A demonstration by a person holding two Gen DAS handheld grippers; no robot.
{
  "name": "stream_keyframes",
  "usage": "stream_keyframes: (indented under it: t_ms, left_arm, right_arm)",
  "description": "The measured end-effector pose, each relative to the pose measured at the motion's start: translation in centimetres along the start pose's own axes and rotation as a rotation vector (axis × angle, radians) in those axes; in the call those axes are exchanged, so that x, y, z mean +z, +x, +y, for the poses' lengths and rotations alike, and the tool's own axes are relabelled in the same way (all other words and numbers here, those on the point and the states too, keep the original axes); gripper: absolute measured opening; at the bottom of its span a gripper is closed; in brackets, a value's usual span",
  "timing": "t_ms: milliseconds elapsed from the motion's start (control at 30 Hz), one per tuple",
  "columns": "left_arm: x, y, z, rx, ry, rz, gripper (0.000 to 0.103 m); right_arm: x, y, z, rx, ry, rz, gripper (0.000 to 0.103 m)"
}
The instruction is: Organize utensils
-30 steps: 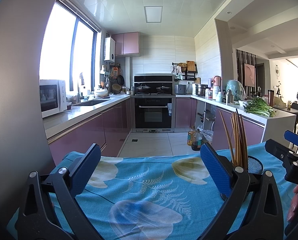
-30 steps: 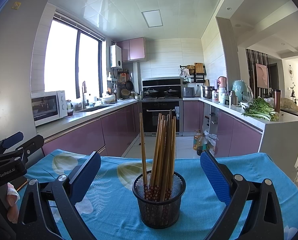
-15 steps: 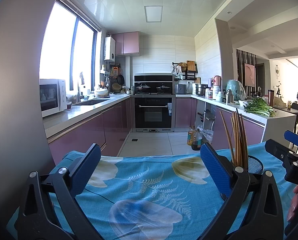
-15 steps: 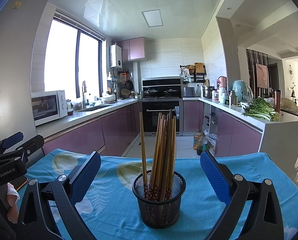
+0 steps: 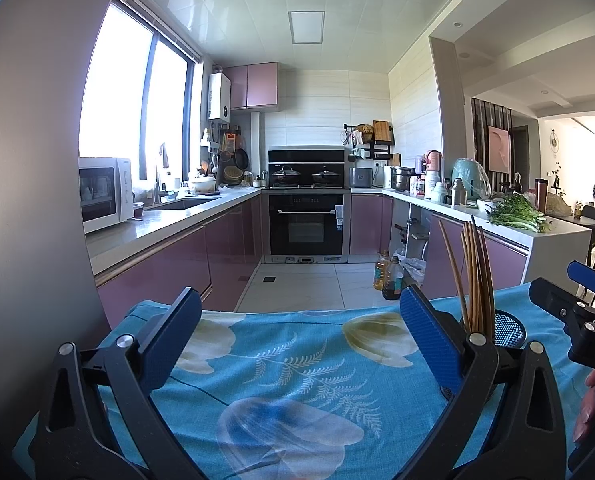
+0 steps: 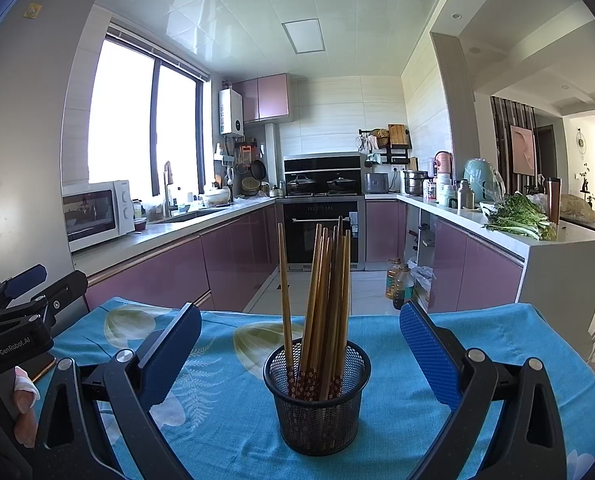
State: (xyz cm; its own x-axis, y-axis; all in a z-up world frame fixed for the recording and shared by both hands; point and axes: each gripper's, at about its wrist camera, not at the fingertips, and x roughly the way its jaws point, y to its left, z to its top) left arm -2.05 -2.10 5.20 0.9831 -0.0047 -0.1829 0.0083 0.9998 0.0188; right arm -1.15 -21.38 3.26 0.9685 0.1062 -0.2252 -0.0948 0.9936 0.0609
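Two tongs in shot, both spread wide w/ nothing between the blue pads. Right tongs (image 6: 299, 344) sit low over the tabletop (image 6: 493, 332), which wears a blue floral cloth (image 6: 225, 420). Black mesh holder (image 6: 316, 396) stands upright on the cloth, centred between the right pads but touching neither. Approx a dozen wooden chopsticks (image 6: 325, 300) stand in it, tips up, most bunched and leaning slightly, one leaning apart on the left side; patterned dark-red ends down in the mesh.

Left tongs (image 5: 297, 332) hover over bare cloth (image 5: 281, 360), holder (image 5: 507, 330) just beyond the right pad, partly hidden behind it, chopsticks (image 5: 475, 280) poking up above. Right tongs' body shows at the far right edge of the left view; left tongs' body at the far left edge of the right view, near the tabletop's edge.

Bkgd: kitchen w/ oven (image 6: 323, 232), microwave (image 6: 97, 212), leafy greens (image 6: 517, 220) on the counter.
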Motion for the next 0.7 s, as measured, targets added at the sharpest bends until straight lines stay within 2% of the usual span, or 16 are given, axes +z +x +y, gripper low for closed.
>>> stream_keyframes:
  t_ms: [400, 500, 600, 700]
  left_arm:
    - [-0.4, -0.5, -0.4, 0.003, 0.016, -0.005, 0.098]
    - [-0.6, 0.2, -0.3, 0.005, 0.008, 0.035, 0.098]
    - [-1.1, 1.2, 0.2, 0.022, 0.019, 0.083, 0.098]
    - [-2.1, 3.4, 1.1, 0.039, 0.027, 0.188, 0.098]
  right_arm:
    - [-0.2, 0.1, 0.0, -0.002, 0.003, 0.005, 0.096]
    - [-0.5, 0.1, -0.4, -0.014, -0.003, 0.012, 0.096]
    - [-1.2, 0.6, -2.3, -0.029, 0.005, 0.057, 0.096]
    - [-2.5, 2.3, -5.5, -0.091, 0.011, 0.174, 0.096]
